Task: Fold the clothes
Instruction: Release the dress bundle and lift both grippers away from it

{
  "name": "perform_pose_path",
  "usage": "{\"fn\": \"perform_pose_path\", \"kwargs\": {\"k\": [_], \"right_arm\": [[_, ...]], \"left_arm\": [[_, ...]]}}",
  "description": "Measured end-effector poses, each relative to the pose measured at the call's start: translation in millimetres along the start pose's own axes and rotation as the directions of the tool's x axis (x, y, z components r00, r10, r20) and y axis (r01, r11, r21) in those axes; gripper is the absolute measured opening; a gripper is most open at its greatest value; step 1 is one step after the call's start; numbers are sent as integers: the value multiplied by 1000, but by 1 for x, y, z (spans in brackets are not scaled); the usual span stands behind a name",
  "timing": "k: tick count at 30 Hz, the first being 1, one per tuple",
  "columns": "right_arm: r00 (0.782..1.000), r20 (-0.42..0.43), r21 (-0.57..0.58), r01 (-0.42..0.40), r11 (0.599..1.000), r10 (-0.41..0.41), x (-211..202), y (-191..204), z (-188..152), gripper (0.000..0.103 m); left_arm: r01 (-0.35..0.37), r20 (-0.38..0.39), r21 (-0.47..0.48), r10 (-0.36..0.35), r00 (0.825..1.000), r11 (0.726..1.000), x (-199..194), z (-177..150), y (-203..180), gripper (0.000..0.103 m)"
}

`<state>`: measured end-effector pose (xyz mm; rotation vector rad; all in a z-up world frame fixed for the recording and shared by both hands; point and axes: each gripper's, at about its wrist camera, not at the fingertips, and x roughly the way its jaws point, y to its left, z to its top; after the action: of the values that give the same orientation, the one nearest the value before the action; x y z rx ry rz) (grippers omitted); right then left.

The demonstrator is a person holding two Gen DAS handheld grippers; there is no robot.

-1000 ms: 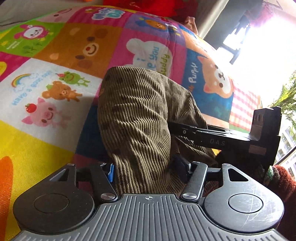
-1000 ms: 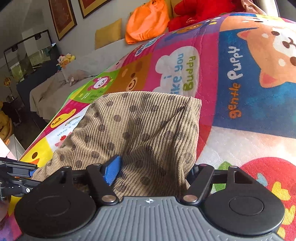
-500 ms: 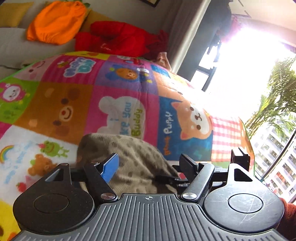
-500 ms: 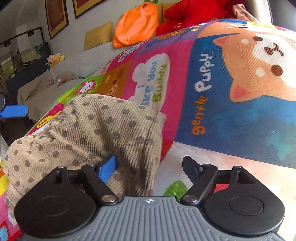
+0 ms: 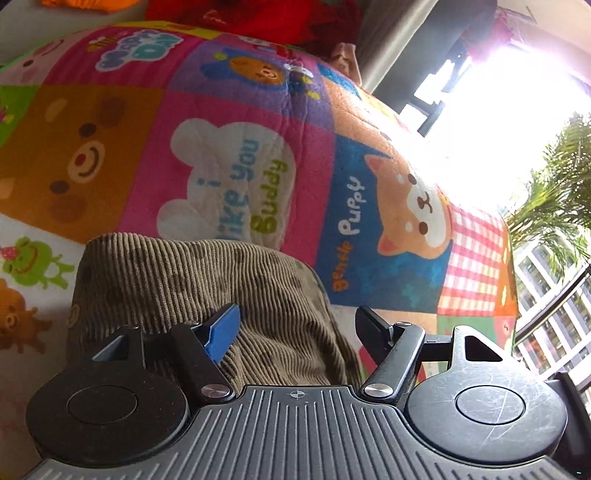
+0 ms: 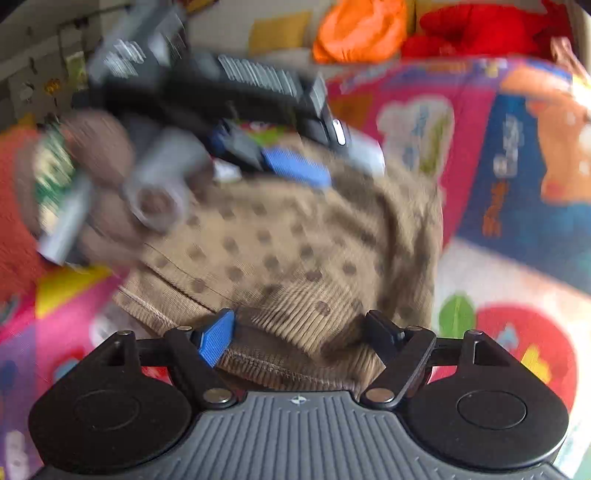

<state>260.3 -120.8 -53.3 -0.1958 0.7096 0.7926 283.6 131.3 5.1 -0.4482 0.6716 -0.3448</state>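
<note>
Corduroy garment (image 5: pixel 207 295) (dotted, folded) lies on our quilt (image 5: pixel 236 122) reading "gentle Puppy"; left gripper (image 5: pixel 295 328) and right gripper (image 6: pixel 299 334) have just spread wide, gripping nothing.

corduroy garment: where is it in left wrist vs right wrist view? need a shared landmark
Left wrist: corduroy garment lower left of centre, just beyond the fingers.
Right wrist: centre, blurred, partly between the fingers.
Shared landmark: the blue "gentle Puppy" quilt square, right of the garment in both.

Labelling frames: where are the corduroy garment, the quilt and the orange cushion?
Garment (image 5: pixel 207 280), left wrist view, ribbed top.
Quilt (image 5: pixel 236 122), left wrist view, pink patch.
Orange cushion (image 6: pixel 362 29), right wrist view, its middle.
</note>
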Motion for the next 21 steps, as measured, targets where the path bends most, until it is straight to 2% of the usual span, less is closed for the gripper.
{"fn": "perform_pose_path", "kwargs": {"k": [3, 7, 12, 16, 17, 20, 21], "right_arm": [[1000, 9, -3, 7, 1000, -7, -6, 0, -5, 81], [999, 9, -49, 31, 998, -30, -14, 4, -13, 81], [998, 13, -70, 64, 996, -63, -22, 5, -23, 81], [995, 7, -41, 99, 994, -99, -24, 3, -26, 83], [994, 4, -29, 108, 994, -108, -24, 2, -27, 88], [990, -5, 51, 141, 989, -141, -32, -3, -34, 93], [989, 2, 85, 145, 986, -146, -37, -4, -38, 100]], "left_arm": [[29, 44, 21, -30, 999, 999, -35, -11, -12, 92], [8, 97, 50, -13, 995, 999, -82, -44, -17, 94], [-39, 42, 1, 39, 998, 999, -101, -94, -1, 92], [-138, 42, -6, 138, 990, 990, -100, -123, 1, 91], [-173, 54, 3, 173, 983, 985, -101, -129, -2, 91], [-277, 100, 27, 273, 957, 961, -108, -150, -15, 96], [-305, 116, 29, 300, 947, 952, -111, -157, -21, 99]]}}
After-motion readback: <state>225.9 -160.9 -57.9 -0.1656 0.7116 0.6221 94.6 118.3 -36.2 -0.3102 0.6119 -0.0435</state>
